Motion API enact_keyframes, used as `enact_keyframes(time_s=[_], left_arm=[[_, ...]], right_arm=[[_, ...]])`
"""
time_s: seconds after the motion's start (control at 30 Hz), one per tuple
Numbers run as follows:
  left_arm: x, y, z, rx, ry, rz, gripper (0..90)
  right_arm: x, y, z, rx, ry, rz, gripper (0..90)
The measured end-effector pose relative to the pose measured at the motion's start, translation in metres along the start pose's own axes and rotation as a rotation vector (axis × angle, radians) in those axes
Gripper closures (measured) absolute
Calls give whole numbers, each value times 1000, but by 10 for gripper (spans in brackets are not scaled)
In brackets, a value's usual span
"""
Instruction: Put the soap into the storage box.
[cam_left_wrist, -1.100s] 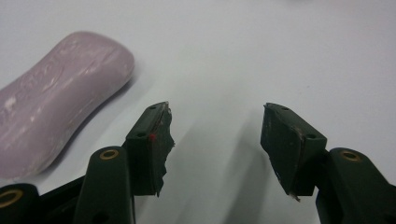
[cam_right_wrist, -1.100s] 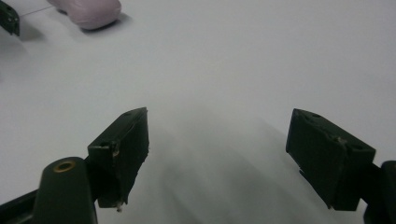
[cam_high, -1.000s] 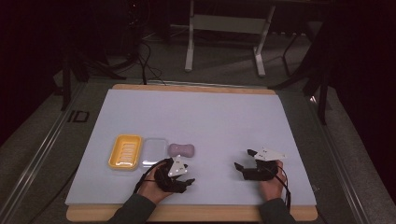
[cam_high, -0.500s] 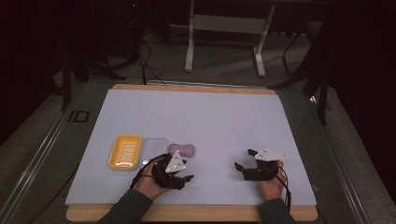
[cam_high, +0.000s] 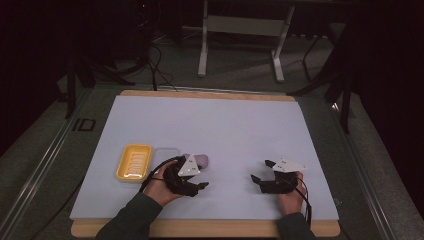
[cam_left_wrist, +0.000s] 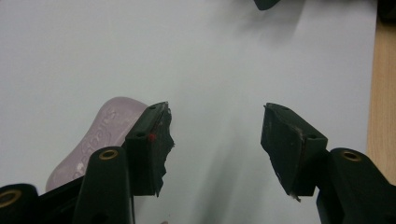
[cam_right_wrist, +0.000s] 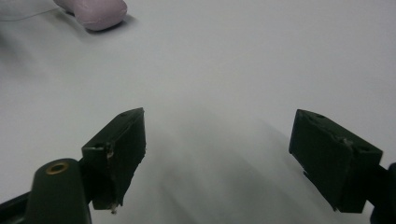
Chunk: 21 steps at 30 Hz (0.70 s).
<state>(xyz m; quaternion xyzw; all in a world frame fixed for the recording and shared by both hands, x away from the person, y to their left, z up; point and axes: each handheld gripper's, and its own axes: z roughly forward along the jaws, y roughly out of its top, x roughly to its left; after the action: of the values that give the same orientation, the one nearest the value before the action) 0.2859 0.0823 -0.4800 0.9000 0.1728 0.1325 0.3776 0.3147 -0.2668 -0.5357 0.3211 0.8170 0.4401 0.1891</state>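
Note:
A pale pink bar of soap (cam_high: 201, 160) lies on the white mat, just right of a yellow ribbed soap dish (cam_high: 133, 162). My left gripper (cam_high: 200, 177) is held low beside the soap's near side, its grey plate overlapping the bar. In the left gripper view the soap (cam_left_wrist: 100, 133) sits outside and behind one finger, and the left gripper (cam_left_wrist: 217, 114) stands open over bare mat. My right gripper (cam_high: 260, 170) is off to the right, open and pointing left. In its own view, the right gripper (cam_right_wrist: 219, 116) holds nothing and the soap (cam_right_wrist: 98, 11) lies far off.
A clear flat tray or lid (cam_high: 165, 151) lies between the dish and the soap. The white mat (cam_high: 210, 120) covers a wooden table (cam_high: 200, 228). Metal stand legs (cam_high: 240, 45) and cables lie on the dark floor beyond the table.
My left gripper has moved forward, away from the person, up against the soap's near side. The right gripper and the soap have stayed put.

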Motion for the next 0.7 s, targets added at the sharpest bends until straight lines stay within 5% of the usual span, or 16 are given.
enact_keyframes(time_s=[0.7], left_arm=[[19,31,-13,37,4,140,439]], right_arm=[[1,0,0,1,-1,0,182]])
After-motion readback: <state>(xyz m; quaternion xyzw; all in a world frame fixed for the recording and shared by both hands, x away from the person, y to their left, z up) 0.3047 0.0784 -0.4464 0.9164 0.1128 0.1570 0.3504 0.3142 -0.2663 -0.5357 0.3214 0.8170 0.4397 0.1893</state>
